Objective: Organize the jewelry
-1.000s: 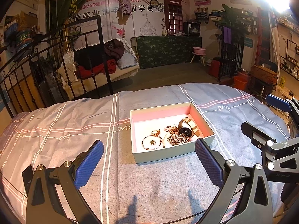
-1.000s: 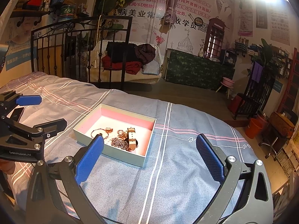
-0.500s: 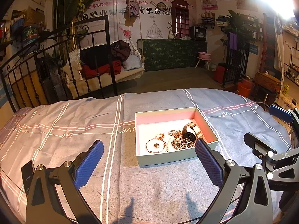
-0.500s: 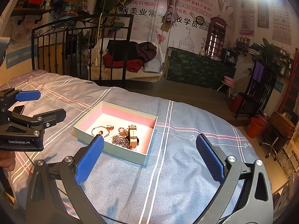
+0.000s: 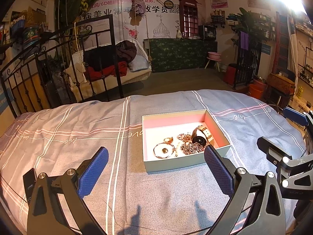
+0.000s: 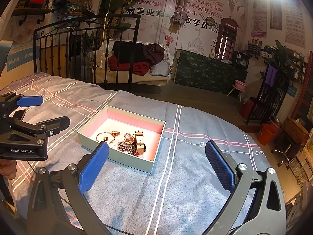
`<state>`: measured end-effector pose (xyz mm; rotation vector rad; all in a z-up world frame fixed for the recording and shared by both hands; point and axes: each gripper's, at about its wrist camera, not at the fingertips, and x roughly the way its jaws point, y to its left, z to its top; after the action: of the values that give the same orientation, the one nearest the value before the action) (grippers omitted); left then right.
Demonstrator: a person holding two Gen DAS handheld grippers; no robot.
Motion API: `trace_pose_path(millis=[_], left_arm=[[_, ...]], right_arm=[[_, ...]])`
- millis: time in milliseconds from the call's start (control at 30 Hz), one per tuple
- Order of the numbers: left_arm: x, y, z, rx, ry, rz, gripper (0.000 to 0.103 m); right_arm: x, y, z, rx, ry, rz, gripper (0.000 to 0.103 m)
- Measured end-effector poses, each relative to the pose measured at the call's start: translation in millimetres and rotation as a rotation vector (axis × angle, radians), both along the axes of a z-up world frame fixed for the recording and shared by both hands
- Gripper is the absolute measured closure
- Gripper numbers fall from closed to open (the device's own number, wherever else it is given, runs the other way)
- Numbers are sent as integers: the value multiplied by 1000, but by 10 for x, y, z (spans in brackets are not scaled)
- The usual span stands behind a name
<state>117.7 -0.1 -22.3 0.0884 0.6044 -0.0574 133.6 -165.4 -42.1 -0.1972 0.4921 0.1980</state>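
Jewelry (image 5: 182, 144) — beyond left gripper (image 5: 154, 166)

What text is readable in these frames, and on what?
"GenRobot.AI": left tool body.
"TELEPHONE": red phone booth header.
"love", partly covered by the box: script on the bedsheet.
"学员": end of the large wall banner line; smaller lines, posters and QR code too blurred.

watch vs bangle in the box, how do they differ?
The watch has a tan strap and a dark round face; the bangle is a thin gold ring.
The watch sits propped up near the box's right wall; the bangle lies flat nearer the left-front.
The watch looks bulkier; the bangle is just an open hoop around a small piece.
Both are in the same box, untouched by either gripper.
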Motion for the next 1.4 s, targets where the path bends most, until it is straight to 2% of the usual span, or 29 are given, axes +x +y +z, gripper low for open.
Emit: trace_pose_path(millis=[367, 1033, 1400], left_arm=[[20, 1, 20, -2, 6, -31, 6], [34, -22, -21, 16, 28, -13, 6], [13, 32, 15, -22, 15, 0, 6]], right_arm=[[3, -3, -1, 5, -2, 6, 6], [16, 14, -1, 6, 2, 1, 6], [28, 25, -13, 0, 3, 5, 6]])
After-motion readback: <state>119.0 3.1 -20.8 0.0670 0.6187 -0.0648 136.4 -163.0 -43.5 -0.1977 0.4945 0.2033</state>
